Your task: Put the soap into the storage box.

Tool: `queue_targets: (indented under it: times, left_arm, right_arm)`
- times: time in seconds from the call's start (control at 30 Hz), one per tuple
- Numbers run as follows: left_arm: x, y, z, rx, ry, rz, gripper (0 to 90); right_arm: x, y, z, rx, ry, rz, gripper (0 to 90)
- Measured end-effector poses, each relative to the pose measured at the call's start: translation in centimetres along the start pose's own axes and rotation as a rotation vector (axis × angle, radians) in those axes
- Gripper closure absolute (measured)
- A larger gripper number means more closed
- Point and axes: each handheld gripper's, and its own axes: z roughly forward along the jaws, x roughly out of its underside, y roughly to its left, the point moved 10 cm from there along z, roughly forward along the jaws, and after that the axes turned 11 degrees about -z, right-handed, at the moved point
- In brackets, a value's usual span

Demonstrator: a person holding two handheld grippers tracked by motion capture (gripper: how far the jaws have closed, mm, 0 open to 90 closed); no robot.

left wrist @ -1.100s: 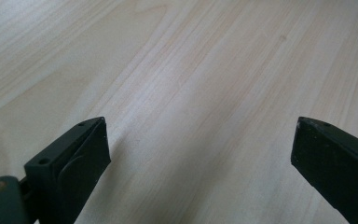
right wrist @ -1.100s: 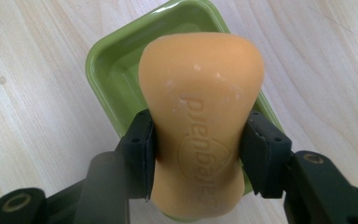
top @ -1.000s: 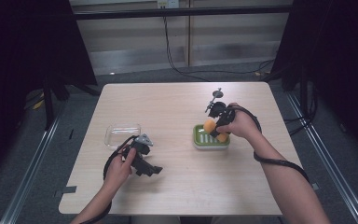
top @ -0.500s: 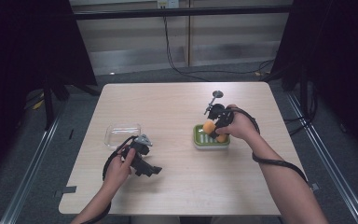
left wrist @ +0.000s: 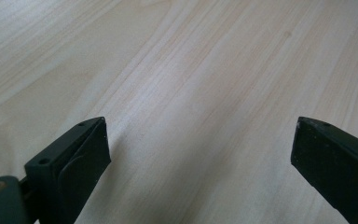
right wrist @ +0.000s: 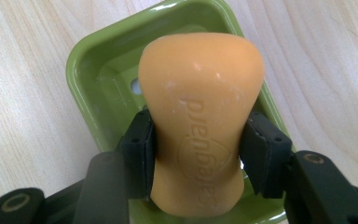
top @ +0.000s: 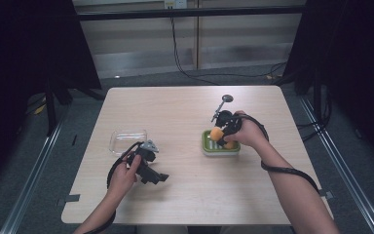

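Table [top: 185, 195] & left side same as a sec ago: left gripper [top: 152, 174] parked low near the clear tray [top: 126, 140], jaws wide apart w/ nothing btwn them. Right gripper [right wrist: 196, 154] barely shifted, clamped on the waist of the orange soap bar [right wrist: 200, 116], held just over the green soap dish [right wrist: 88, 79]. Looks like a lift out of, or placing into, the dish; can't tell which.

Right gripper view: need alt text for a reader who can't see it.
An orange bar of soap with embossed lettering is clamped at its narrow waist between the two black pads of the right claw. It is held over a green soap dish, which sits on a pale wooden table.
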Motion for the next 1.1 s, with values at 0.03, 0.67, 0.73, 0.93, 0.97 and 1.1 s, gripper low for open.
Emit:
queue_targets:
  times: [0.03,0.67,0.73,0.93,0.97,1.1]
  left_arm:
    - [0.0,0.0,0.0,0.0,0.0,0.0,4.2]
    - [0.0,-0.1,-0.1,0.007,-0.006,-0.018,4.2]
    - [0.0,-0.1,-0.1,0.005,-0.004,-0.017,4.2]
    - [0.0,-0.1,-0.1,0.004,-0.004,-0.014,4.2]
    - [0.0,-0.1,-0.1,0.004,-0.004,-0.014,4.2]
    - [0.0,-0.1,-0.2,0.006,-0.002,-0.013,4.2]
  right_arm:
    - [0.0,0.0,0.0,0.0,0.0,0.0,49.8]
    - [0.1,0.1,0.8,-0.009,-0.001,-0.009,49.6]
    - [0.2,0.2,0.8,-0.01,0.001,-0.005,49.6]
    - [0.3,0.2,1.0,-0.011,-0.002,-0.02,49.4]
    - [0.3,0.2,1.0,-0.011,-0.002,-0.02,49.4]
    - [0.3,0.3,1.1,-0.005,0.011,-0.01,49.1]
